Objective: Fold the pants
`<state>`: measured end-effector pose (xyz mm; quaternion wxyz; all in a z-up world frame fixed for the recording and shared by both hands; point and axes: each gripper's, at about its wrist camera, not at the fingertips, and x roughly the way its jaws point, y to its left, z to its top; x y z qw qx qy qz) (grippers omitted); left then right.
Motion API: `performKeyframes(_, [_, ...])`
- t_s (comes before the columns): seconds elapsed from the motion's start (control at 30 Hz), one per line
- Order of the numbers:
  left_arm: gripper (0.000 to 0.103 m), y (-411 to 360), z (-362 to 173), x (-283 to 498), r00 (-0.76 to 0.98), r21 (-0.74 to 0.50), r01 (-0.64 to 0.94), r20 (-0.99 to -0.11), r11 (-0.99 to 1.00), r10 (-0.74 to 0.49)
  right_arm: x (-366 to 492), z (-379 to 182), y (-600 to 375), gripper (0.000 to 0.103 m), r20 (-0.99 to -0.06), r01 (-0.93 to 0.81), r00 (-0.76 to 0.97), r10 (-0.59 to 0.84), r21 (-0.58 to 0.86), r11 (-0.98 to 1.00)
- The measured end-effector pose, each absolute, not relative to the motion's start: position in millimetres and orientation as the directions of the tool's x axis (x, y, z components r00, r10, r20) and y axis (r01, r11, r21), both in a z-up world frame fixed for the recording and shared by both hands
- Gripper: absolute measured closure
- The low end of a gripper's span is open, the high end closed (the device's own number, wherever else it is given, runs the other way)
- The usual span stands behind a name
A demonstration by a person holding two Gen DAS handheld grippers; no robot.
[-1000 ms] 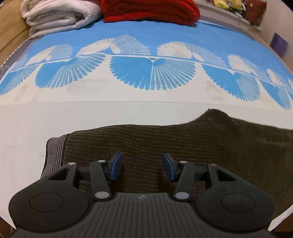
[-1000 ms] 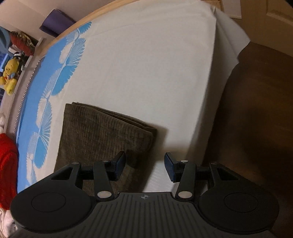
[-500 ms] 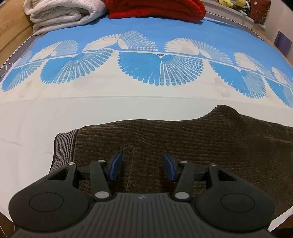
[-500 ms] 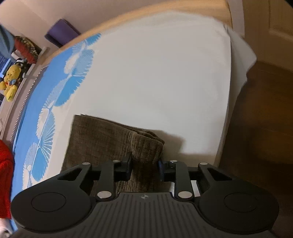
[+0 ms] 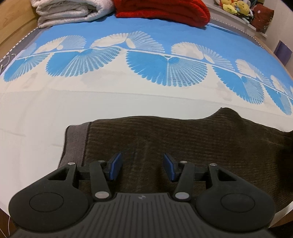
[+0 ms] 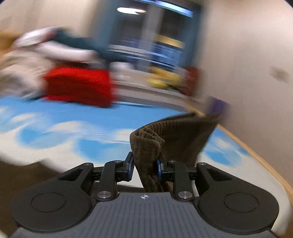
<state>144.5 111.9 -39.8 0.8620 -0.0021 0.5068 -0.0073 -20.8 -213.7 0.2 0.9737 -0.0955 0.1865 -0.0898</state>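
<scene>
Left gripper (image 5: 142, 168) spread wide, hovering over brown corduroy pants (image 5: 183, 142) on the bedspread (image 5: 91, 102); grabbing nothing. Right gripper (image 6: 144, 169) clamped tight on a bunched pants end (image 6: 146, 146), lifted up; super blurry background.

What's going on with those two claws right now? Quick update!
Left gripper open, jaws over the pants. Right gripper shut on a bunched pants end, lifted off the bed. Nothing in the way.

A bed (image 5: 73, 109) in blue-and-white fan-print cover, folded white blanket (image 5: 71, 11) and red blanket (image 5: 164, 8) at its far end
</scene>
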Motion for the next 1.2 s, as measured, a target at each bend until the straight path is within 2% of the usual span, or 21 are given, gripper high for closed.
performKeyframes(0.03, [0.048, 116, -40, 143, 0.486, -0.014, 0.005, -0.874, 1.000, -0.015, -22, -10, -185, 0.077, -0.355, 0.069, 0.921, -0.161, -0.258, 0.964])
performKeyframes(0.1, [0.048, 126, -39, 140, 0.483, -0.023, -0.006, -0.875, 1.000, -0.017, -27, -47, -125, 0.067, -0.445, -0.140, 0.895, -0.024, -0.333, 0.933])
performKeyframes(0.2, [0.048, 139, -40, 135, 0.477, -0.039, -0.022, -0.878, 0.999, -0.023, -47, -109, -74, 0.069, -0.659, -0.458, 0.735, 0.159, -0.309, 0.833])
performKeyframes(0.23, [0.048, 143, -39, 134, 0.478, -0.041, -0.028, -0.878, 0.999, -0.023, -60, -121, -66, 0.069, -0.670, -0.489, 0.724, 0.161, -0.335, 0.805])
performKeyframes(0.3, [0.048, 150, -38, 132, 0.484, -0.047, -0.034, -0.875, 0.998, -0.025, -75, -121, -62, 0.068, -0.636, -0.491, 0.755, 0.161, -0.386, 0.781])
performKeyframes(0.37, [0.048, 155, -37, 132, 0.489, -0.054, -0.037, -0.872, 0.998, -0.029, -68, -107, -72, 0.066, -0.645, -0.500, 0.735, 0.211, -0.305, 0.810])
performKeyframes(0.5, [0.048, 163, -37, 134, 0.490, -0.064, -0.058, -0.872, 0.996, -0.027, -38, -85, -99, 0.052, -0.574, -0.318, 0.811, 0.117, -0.264, 0.911])
performKeyframes(0.63, [0.048, 158, -36, 136, 0.487, -0.060, -0.042, -0.873, 0.997, -0.032, -20, -100, -117, 0.052, -0.671, -0.331, 0.729, 0.135, -0.172, 0.928])
performKeyframes(0.8, [0.048, 151, -37, 138, 0.486, -0.050, -0.023, -0.873, 0.998, -0.033, -18, -105, -112, 0.052, -0.687, -0.380, 0.702, 0.187, -0.139, 0.915])
performKeyframes(0.83, [0.048, 151, -38, 138, 0.485, -0.050, -0.024, -0.874, 0.998, -0.032, -17, -105, -107, 0.054, -0.698, -0.403, 0.686, 0.204, -0.132, 0.905])
performKeyframes(0.87, [0.048, 151, -38, 139, 0.484, -0.051, -0.026, -0.874, 0.998, -0.032, -15, -106, -106, 0.061, -0.709, -0.425, 0.672, 0.215, -0.131, 0.895])
performKeyframes(0.9, [0.048, 152, -38, 139, 0.485, -0.053, -0.030, -0.874, 0.998, -0.032, -14, -105, -105, 0.081, -0.711, -0.443, 0.666, 0.227, -0.132, 0.887])
performKeyframes(1.0, [0.048, 155, -37, 139, 0.489, -0.061, -0.043, -0.871, 0.997, -0.032, -21, -93, -93, 0.088, -0.693, -0.505, 0.671, 0.262, -0.169, 0.846])
performKeyframes(1.07, [0.048, 158, -36, 140, 0.491, -0.064, -0.052, -0.871, 0.997, -0.030, -31, -89, -95, 0.087, -0.687, -0.561, 0.662, 0.299, -0.190, 0.806])
performKeyframes(1.13, [0.048, 161, -35, 139, 0.492, -0.067, -0.065, -0.870, 0.996, -0.026, -38, -100, -99, 0.086, -0.724, -0.605, 0.619, 0.305, -0.192, 0.773])
performKeyframes(1.2, [0.048, 166, -35, 138, 0.490, -0.074, -0.082, -0.871, 0.994, -0.024, -47, -103, -99, 0.085, -0.713, -0.636, 0.635, 0.297, -0.265, 0.724])
